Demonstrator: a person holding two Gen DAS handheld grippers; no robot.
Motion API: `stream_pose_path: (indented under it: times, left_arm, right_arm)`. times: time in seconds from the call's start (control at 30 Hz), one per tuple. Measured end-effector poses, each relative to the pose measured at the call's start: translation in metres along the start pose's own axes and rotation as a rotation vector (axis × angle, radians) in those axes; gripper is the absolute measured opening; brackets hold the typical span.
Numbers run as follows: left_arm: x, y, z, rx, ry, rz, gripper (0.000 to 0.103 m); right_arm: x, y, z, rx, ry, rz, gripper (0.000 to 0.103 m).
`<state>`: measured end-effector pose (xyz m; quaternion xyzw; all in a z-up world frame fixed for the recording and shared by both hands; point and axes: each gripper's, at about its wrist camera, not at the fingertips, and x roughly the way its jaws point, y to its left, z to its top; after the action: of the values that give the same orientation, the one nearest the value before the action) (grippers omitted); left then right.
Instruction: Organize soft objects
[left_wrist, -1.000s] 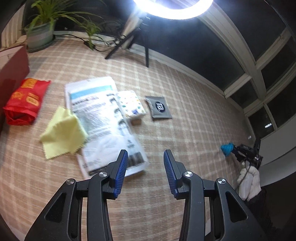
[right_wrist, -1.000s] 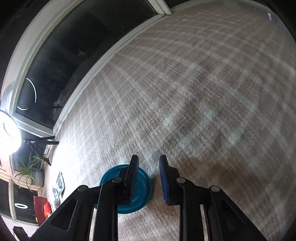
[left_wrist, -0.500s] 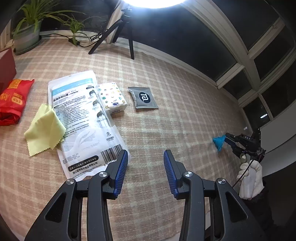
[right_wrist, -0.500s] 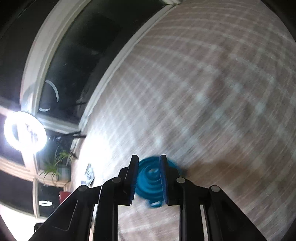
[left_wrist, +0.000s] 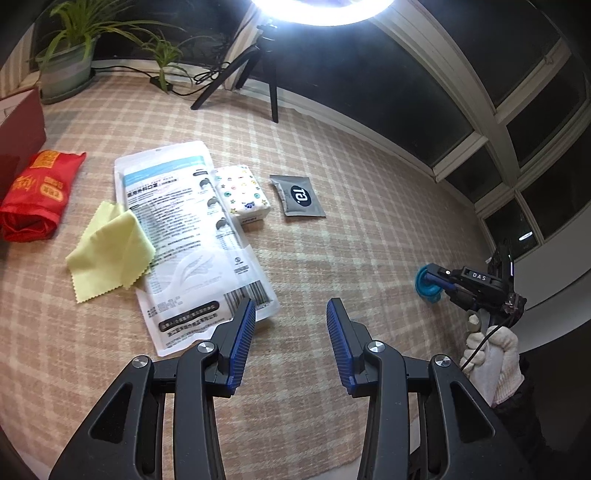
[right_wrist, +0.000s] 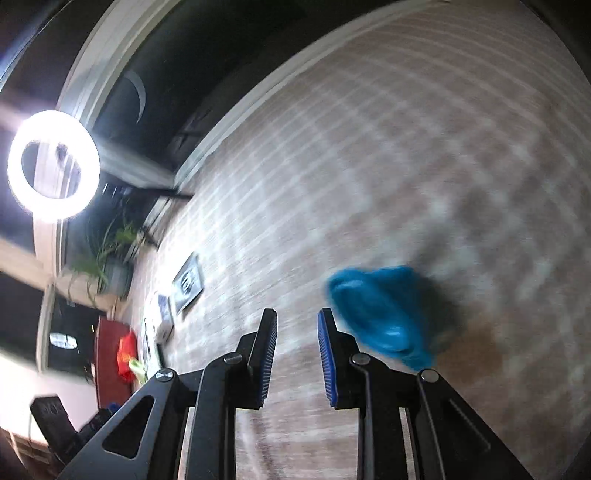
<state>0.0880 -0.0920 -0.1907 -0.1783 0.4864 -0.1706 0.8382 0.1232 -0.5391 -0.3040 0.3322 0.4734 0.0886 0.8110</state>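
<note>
Plaid woven mat (left_wrist: 369, 236) under a ring light (right_wrist: 53, 164), dark windows behind. Our right gripper (right_wrist: 297, 354) has a narrow gap with nothing between the pads; the blue soft object (right_wrist: 384, 314), blurred, sits just outside the right finger at about 2 o'clock, and we cannot tell if it is touching that finger. Its long axis looks to run 10 to 4 o'clock. The right gripper is far nearer; the next move, we judge, means shifting right to centre on it. Our left gripper (left_wrist: 291, 343) is wide apart and empty, and its view shows the blue piece at 3 o'clock against the right tool's tip. Only the left view shows the pile clearly: mask pack (left_wrist: 188, 251), yellow cloth (left_wrist: 110, 254), tissue pack (left_wrist: 242, 194), grey sachet (left_wrist: 298, 195), red pouch (left_wrist: 37, 195), all at 10 to 12 o'clock.
</note>
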Motion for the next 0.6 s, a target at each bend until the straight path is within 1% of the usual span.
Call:
stream_pose_path:
  times: [0.07, 0.1, 0.13, 0.2, 0.3, 0.37, 0.4, 0.47, 0.5, 0.6]
  left_arm:
    - [-0.001, 0.003, 0.000, -0.004, 0.001, 0.005, 0.039]
    - [-0.002, 0.004, -0.001, -0.006, -0.001, 0.005, 0.039]
    - [-0.003, 0.005, -0.001, -0.007, -0.002, 0.006, 0.039]
    - [-0.005, 0.008, -0.001, -0.010, -0.005, 0.011, 0.039]
    - [-0.006, 0.012, -0.002, -0.018, -0.007, 0.016, 0.039]
    - [-0.005, 0.014, -0.001, -0.025, -0.005, 0.017, 0.039]
    - [-0.004, 0.014, -0.001, -0.027, -0.004, 0.017, 0.039]
    - [-0.001, 0.013, -0.001, -0.025, -0.001, 0.016, 0.039]
    - [0.000, 0.013, -0.001, -0.023, 0.001, 0.015, 0.039]
    - [0.004, 0.008, 0.000, -0.014, 0.008, 0.009, 0.039]
  right_arm:
    - [0.006, 0.021, -0.006, -0.079, 0.041, 0.027, 0.020]
    - [0.003, 0.033, -0.009, -0.128, 0.035, 0.035, 0.020]
    - [-0.004, 0.040, -0.012, -0.167, 0.012, 0.028, 0.021]
    - [-0.025, 0.044, -0.012, -0.198, -0.055, -0.006, 0.021]
    - [-0.052, 0.026, -0.004, -0.151, -0.153, -0.081, 0.021]
    - [-0.067, 0.007, 0.002, -0.094, -0.205, -0.131, 0.021]
    - [-0.073, -0.009, 0.005, -0.045, -0.226, -0.157, 0.021]
    - [-0.075, -0.031, 0.008, 0.020, -0.226, -0.197, 0.021]
    - [-0.072, -0.045, 0.009, 0.063, -0.210, -0.196, 0.021]
    - [-0.059, -0.070, 0.008, 0.131, -0.166, -0.189, 0.021]
